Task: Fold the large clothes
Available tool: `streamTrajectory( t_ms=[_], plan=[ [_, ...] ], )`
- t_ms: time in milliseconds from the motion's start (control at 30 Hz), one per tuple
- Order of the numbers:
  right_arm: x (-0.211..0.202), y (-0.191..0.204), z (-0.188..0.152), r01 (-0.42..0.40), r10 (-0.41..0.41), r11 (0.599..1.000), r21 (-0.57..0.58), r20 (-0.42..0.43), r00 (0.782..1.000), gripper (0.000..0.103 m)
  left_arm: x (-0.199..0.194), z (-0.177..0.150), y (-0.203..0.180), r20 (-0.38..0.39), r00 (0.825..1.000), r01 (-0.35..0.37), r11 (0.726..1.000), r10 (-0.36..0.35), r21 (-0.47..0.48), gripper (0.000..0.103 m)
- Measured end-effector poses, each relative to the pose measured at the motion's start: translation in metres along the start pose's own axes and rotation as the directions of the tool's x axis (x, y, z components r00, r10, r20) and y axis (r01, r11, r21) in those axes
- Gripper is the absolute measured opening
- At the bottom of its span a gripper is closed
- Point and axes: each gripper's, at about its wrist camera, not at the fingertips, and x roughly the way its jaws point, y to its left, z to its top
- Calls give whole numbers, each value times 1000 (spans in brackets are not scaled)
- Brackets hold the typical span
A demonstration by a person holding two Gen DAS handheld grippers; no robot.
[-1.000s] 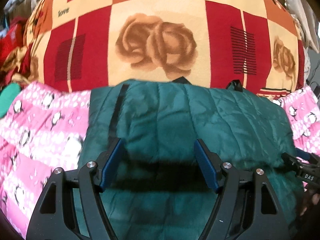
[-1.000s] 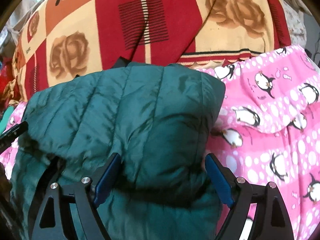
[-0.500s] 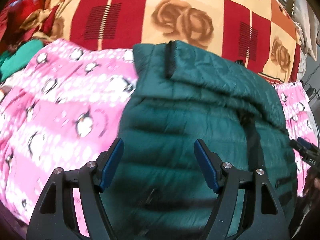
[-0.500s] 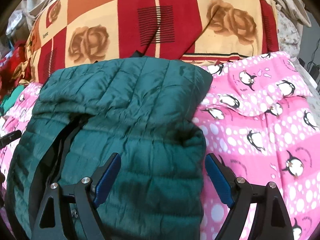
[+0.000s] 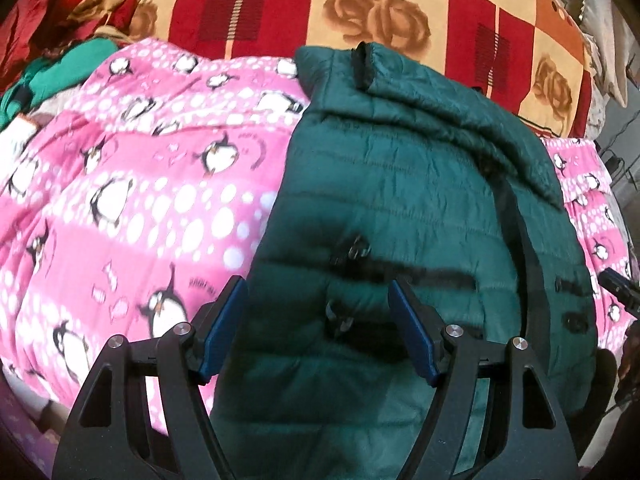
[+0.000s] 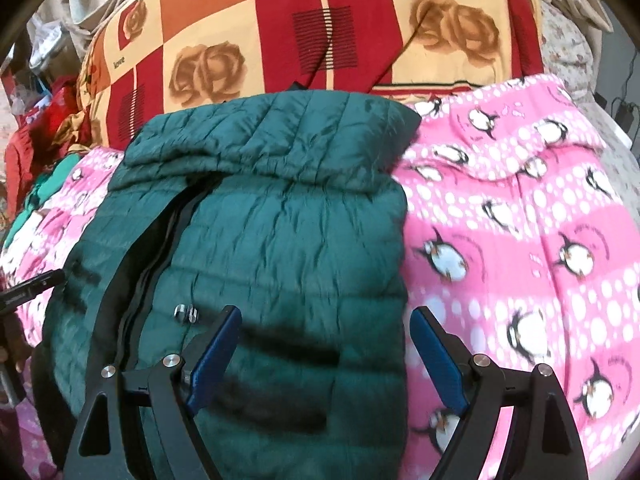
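A dark green quilted puffer jacket (image 5: 400,200) lies on a pink penguin blanket (image 5: 140,200), its far part folded over toward me, black zipper running down its front. My left gripper (image 5: 318,328) is open and empty, hovering over the jacket's near left part. In the right wrist view the jacket (image 6: 280,240) fills the centre, and my right gripper (image 6: 326,356) is open and empty above its near right edge. The tip of the other gripper shows at the frame edge in each view: the right one (image 5: 618,288), the left one (image 6: 32,286).
A big cushion or quilt with red, orange and cream squares and roses (image 5: 360,12) stands behind the jacket. Red and green clothes (image 5: 48,60) are piled at the far left. The pink blanket (image 6: 520,240) spreads right of the jacket.
Both grippers have pulled back and up from the jacket. The far part of the jacket now lies folded over, and more of the jacket and pink blanket shows.
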Motion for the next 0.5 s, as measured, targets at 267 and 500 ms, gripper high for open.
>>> streamTrajectory(
  t_ms=[267, 500],
  plan=[
    [-12, -16, -32, -2, 4, 999, 32, -59, 998, 84, -7, -18, 9, -29, 1000, 5, 1000, -6, -25, 73],
    [-18, -23, -60, -45, 52, 997, 62, -119, 992, 84, -15, -32, 12, -43, 999, 11, 999, -12, -30, 73]
  ],
)
